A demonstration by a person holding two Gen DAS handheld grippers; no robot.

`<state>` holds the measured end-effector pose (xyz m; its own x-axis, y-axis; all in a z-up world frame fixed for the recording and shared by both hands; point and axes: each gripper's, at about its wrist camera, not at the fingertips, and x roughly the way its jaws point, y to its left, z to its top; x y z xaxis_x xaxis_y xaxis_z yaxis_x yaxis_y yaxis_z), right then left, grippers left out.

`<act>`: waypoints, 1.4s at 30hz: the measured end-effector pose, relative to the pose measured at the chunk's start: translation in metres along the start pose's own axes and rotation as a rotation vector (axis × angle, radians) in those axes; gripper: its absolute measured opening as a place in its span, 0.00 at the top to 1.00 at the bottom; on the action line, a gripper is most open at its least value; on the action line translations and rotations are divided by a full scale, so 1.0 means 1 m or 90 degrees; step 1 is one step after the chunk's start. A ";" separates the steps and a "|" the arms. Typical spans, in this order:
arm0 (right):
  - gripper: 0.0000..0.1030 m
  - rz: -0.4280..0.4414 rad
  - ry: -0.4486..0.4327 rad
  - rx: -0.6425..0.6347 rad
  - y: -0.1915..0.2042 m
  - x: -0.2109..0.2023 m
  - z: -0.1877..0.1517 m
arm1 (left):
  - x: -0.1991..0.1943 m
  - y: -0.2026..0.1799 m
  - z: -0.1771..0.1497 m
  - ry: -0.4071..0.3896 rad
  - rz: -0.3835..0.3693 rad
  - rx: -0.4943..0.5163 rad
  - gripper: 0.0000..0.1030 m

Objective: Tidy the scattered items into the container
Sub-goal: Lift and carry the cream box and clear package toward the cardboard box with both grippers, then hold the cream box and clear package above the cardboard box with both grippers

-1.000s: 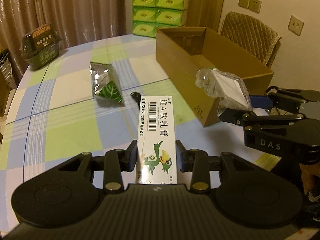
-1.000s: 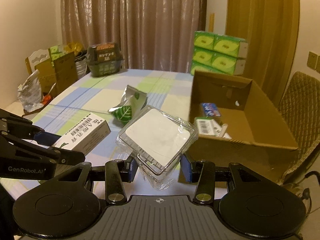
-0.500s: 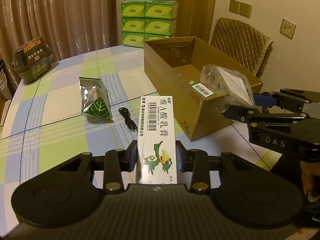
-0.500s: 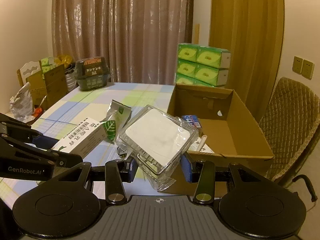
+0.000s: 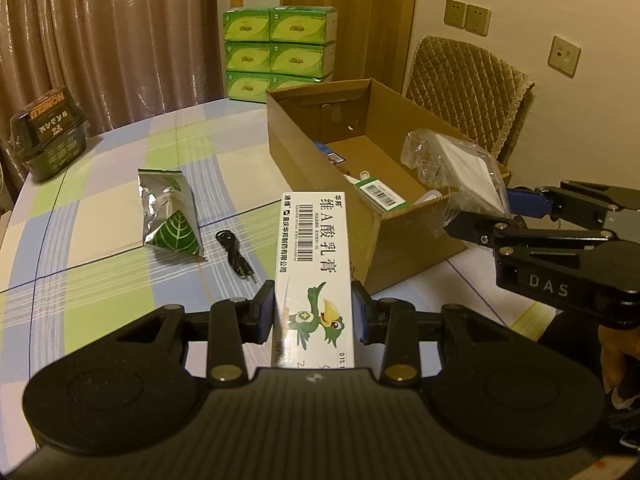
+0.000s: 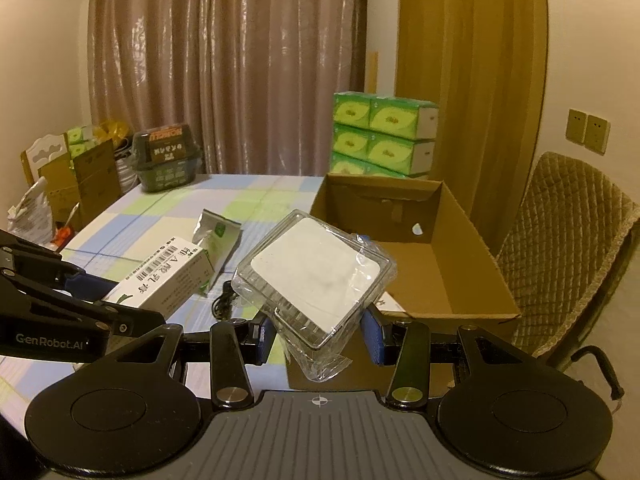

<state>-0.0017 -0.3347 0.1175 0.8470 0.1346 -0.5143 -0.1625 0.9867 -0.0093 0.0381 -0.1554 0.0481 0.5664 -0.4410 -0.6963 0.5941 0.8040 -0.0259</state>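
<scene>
My left gripper (image 5: 314, 316) is shut on a long white ointment box (image 5: 314, 264) with a green bird print, held above the table near the cardboard box (image 5: 304, 160). My right gripper (image 6: 318, 338) is shut on a clear plastic clamshell case (image 6: 316, 276) with a white pad inside; it hangs over the box's near corner (image 5: 460, 168). The open cardboard box (image 6: 472, 256) holds a few small items. A silver-green foil pouch (image 5: 170, 216) and a black cable (image 5: 236, 254) lie on the checked tablecloth.
Stacked green tissue packs (image 5: 278, 50) stand behind the box. A dark green basket (image 5: 48, 136) sits at the table's far left edge. A quilted chair (image 6: 568, 248) stands right of the box. Cardboard and bags (image 6: 60, 188) lie beyond the table's left side.
Both grippers have risen and pulled back with their loads, so the box's inside now shows. The clamshell case has moved over the box's near corner.
</scene>
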 end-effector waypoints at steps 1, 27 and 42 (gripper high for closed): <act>0.59 -0.002 -0.001 0.001 -0.002 0.000 0.000 | 0.001 -0.001 0.001 -0.001 -0.002 0.001 0.68; 0.59 -0.048 -0.014 0.033 -0.049 -0.003 0.003 | 0.024 -0.039 0.036 -0.012 -0.047 0.019 0.68; 0.59 -0.063 -0.018 0.024 -0.068 0.007 0.013 | 0.042 -0.052 0.060 -0.023 -0.069 0.001 0.68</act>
<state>0.0218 -0.3991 0.1260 0.8717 0.0386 -0.4886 -0.0588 0.9979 -0.0261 0.0649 -0.2393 0.0631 0.5185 -0.5397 -0.6633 0.6538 0.7501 -0.0993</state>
